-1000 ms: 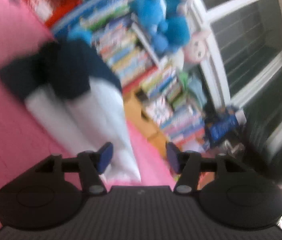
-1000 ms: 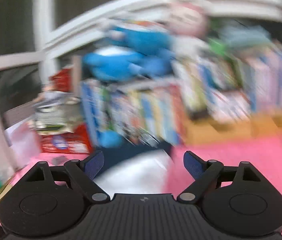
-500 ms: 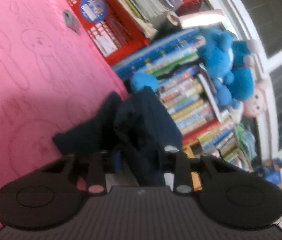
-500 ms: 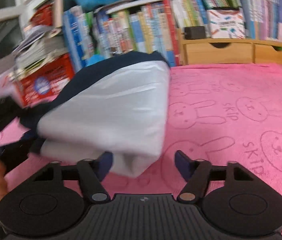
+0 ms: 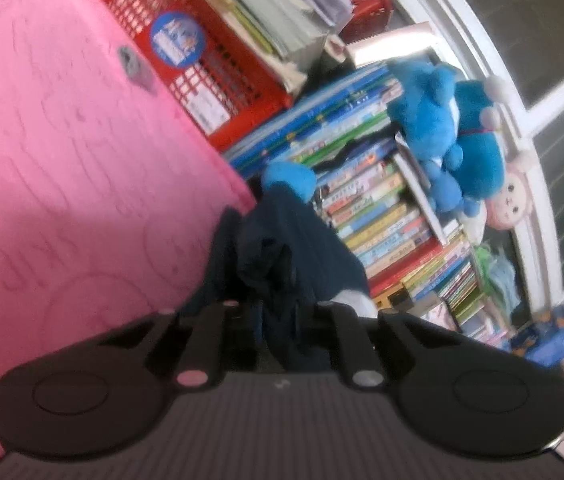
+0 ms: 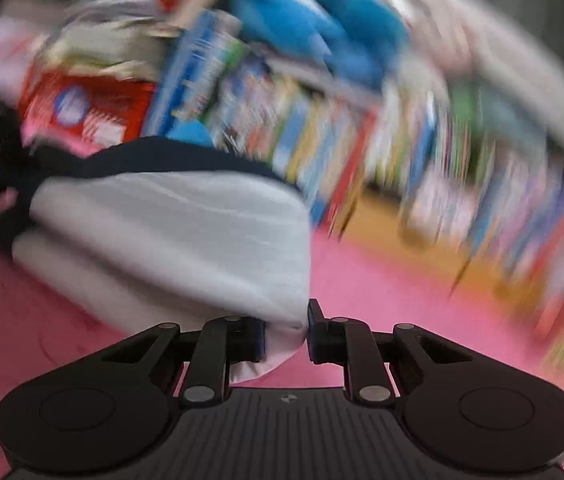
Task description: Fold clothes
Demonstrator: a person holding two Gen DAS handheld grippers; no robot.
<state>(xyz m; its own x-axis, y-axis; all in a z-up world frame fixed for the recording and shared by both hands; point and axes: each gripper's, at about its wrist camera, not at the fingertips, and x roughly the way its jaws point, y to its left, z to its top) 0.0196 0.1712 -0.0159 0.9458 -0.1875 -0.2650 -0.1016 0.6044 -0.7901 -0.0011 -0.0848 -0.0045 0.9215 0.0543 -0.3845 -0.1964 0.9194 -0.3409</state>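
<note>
Navy fabric of a folded garment [image 5: 277, 264] is seen bunched between the jaws of the left gripper [image 5: 282, 320] in the left wrist view; the jaws are drawn close together and clamped on that dark cloth, with a small patch of white cloth showing beside the right-hand finger. The garment is held over a pink blanket [image 5: 61, 168] printed with faint rabbit outlines. Past the blanket's edge, a red plastic crate [image 5: 217, 80] stuffed with papers is seen, and beside it a stack of picture books [image 5: 370, 200]. A blue plush toy [image 5: 442, 136] is propped on the books, with a pale pink plush [image 5: 510, 200] just beside it, against a white window frame [image 5: 522, 128].

From the right wrist view, which is heavily blurred by motion, the white part of the garment [image 6: 185, 240] is seen lying in layers on the pink blanket [image 6: 382, 292], its navy part at the far end. One corner of the white cloth is pinched between the jaws of the right gripper [image 6: 286, 332], which appear closed on it. Books and the red crate [image 6: 85, 112] are only smeared colours behind.
</note>
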